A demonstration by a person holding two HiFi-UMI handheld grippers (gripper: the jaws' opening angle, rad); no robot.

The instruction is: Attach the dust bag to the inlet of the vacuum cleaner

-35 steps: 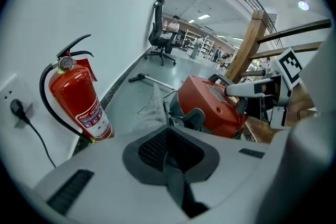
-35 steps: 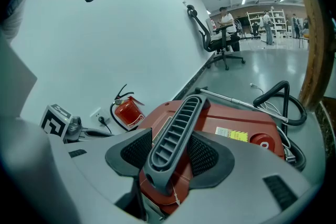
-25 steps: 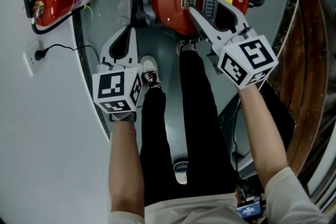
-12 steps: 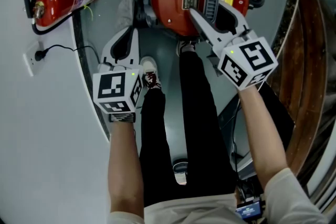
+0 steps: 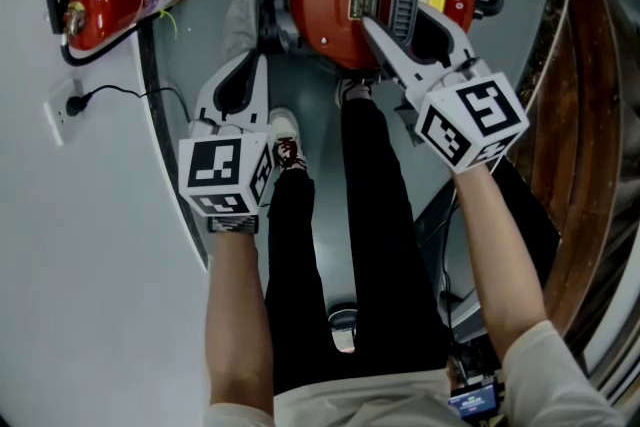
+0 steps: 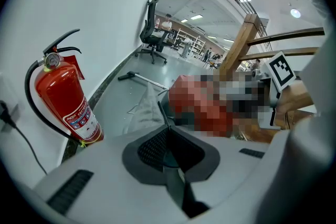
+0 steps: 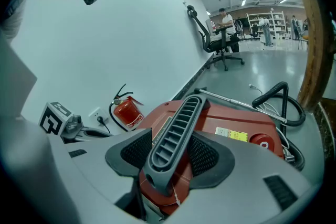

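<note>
Clamping the vacuum cleaner's (image 7: 239,122) handle (image 7: 181,115) is the right hand-held gripper (image 7: 172,138); left one (image 6: 166,131) closed.

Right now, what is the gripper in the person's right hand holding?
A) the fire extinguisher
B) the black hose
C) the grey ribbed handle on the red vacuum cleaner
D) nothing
C: in the right gripper view, the right gripper has its jaws closed on either side of the grey ribbed handle on top of the red vacuum cleaner.
</note>
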